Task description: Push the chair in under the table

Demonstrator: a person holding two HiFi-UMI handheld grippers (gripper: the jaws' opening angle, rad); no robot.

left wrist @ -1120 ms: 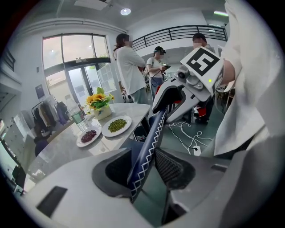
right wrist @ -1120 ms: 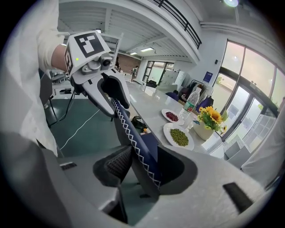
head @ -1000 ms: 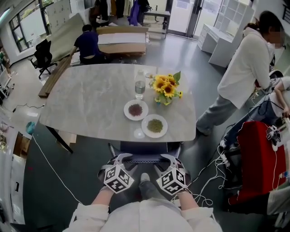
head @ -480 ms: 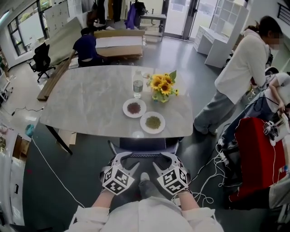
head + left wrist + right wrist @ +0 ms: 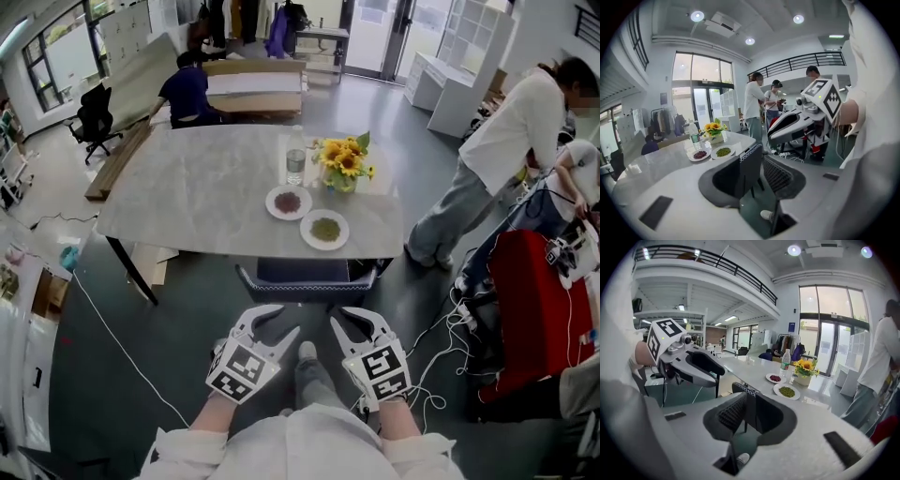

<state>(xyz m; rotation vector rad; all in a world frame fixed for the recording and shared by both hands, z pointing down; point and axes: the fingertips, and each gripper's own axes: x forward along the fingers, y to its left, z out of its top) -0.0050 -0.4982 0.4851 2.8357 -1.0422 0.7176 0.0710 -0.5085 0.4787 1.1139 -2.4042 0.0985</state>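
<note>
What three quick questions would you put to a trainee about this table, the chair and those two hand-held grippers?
1. True or false: the left gripper or the right gripper is gripping the chair.
2. The plate nearest the chair holds food of which colour? A green, B white, C blue.
3. In the head view, what stands on the table just left of the sunflowers?
Key: 1 false: both stand open and clear of it, and the right gripper's jaws have just been closing with nothing between them. 2 A. 3 a water bottle.
</note>
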